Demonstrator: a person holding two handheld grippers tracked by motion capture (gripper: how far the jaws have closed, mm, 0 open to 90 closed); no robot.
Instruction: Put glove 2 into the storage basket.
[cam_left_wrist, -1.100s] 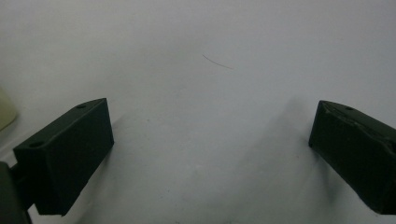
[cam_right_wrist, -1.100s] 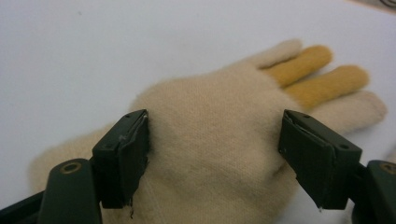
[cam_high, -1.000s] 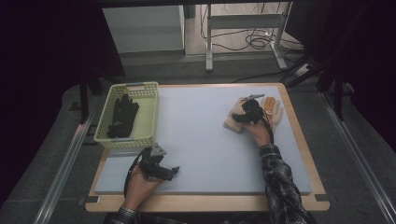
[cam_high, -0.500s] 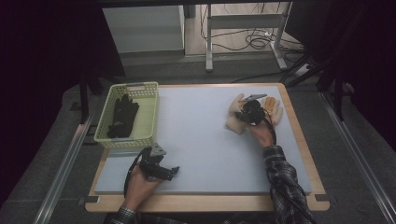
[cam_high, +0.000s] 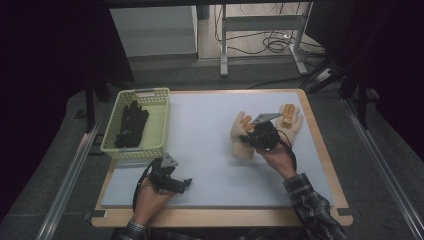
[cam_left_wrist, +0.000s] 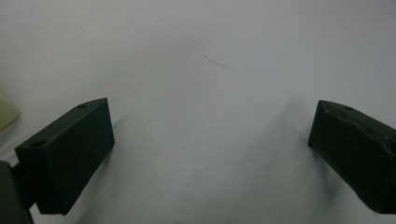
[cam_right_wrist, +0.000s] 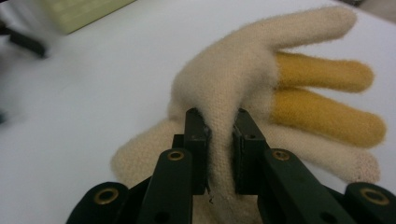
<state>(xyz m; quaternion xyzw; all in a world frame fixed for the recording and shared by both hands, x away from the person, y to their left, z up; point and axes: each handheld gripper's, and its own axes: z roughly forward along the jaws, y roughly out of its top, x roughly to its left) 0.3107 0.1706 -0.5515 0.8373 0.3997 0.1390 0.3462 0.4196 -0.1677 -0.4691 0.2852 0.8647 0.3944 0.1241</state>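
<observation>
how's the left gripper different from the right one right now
The left gripper has its jaws wide apart with nothing between them; the right gripper has its jaws shut on a fold of the cream glove. The left gripper sits near the table's front edge; the right gripper is farther back, over the gloves. Both are black and hand-held.

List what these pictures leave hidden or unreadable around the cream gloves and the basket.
- High view: the right gripper and hand cover where the cream gloves meet.
- Right gripper view: the pinched glove's cuff is cut off by the bottom edge.
- High view: the black glove in the basket is too dark to count.
</observation>
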